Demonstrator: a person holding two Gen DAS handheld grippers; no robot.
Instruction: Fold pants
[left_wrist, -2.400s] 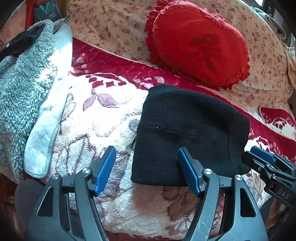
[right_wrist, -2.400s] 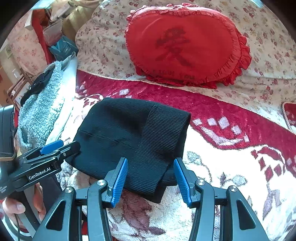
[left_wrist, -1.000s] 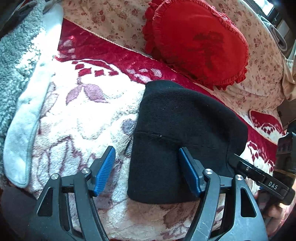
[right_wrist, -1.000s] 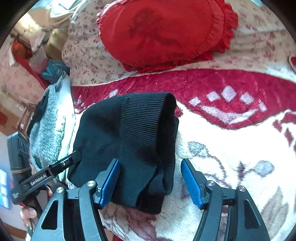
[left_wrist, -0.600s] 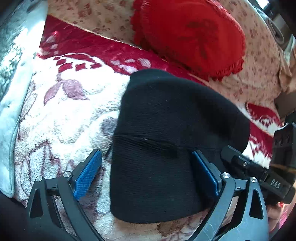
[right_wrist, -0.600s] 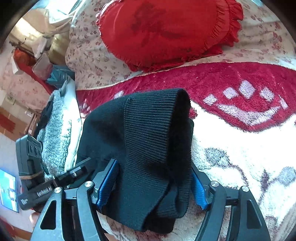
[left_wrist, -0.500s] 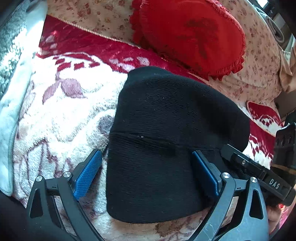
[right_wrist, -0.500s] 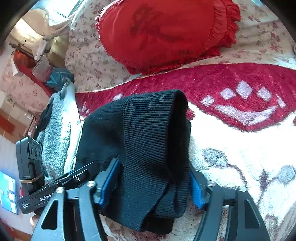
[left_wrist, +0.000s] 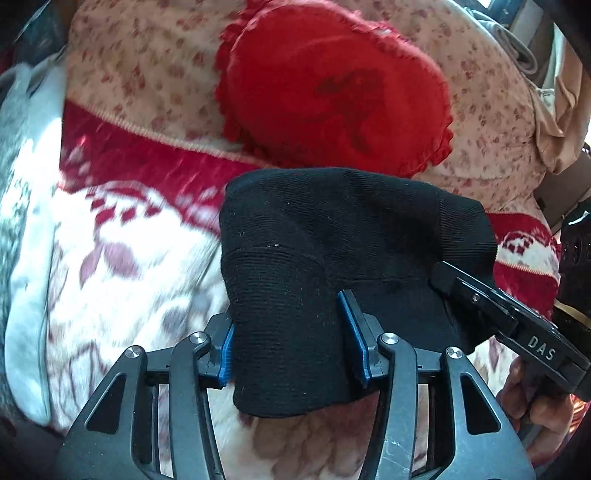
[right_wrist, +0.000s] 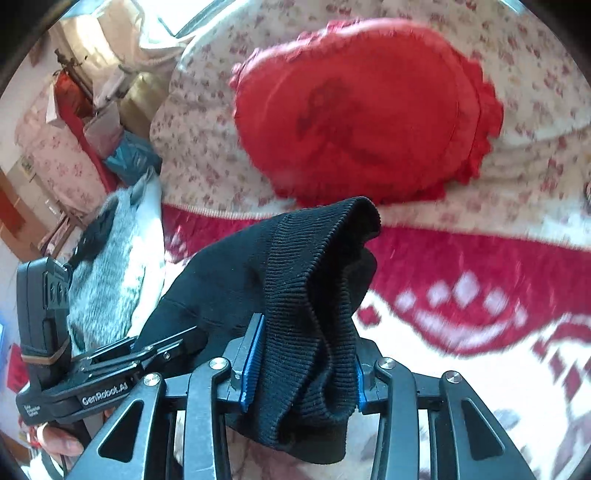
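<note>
The folded black knit pants (left_wrist: 332, 229) lie on a red and white floral blanket (left_wrist: 122, 266), their near edge raised off it. My left gripper (left_wrist: 288, 321) has its jaws closing, and both blue pads press a bunched fold of the pants' near left end. My right gripper (right_wrist: 306, 354) is closing too, its pads squeezing the ribbed end of the pants (right_wrist: 229, 280), which hangs over the jaws. Each gripper shows in the other's view: the right gripper (left_wrist: 480, 299) at the pants' right side, the left gripper (right_wrist: 166, 347) at their left side.
A red heart-shaped cushion (left_wrist: 332, 88) leans on a floral quilt (left_wrist: 147, 74) just behind the pants. A grey fleece garment (right_wrist: 107, 266) lies along the blanket's left side. A hand (left_wrist: 532, 398) holds the right gripper's handle. Boxes and bags (right_wrist: 110, 122) stand at the far left.
Both grippers went from wide open around the pants' near edge to closed on it. The gripped edge has bunched up and lifted off the blanket.
</note>
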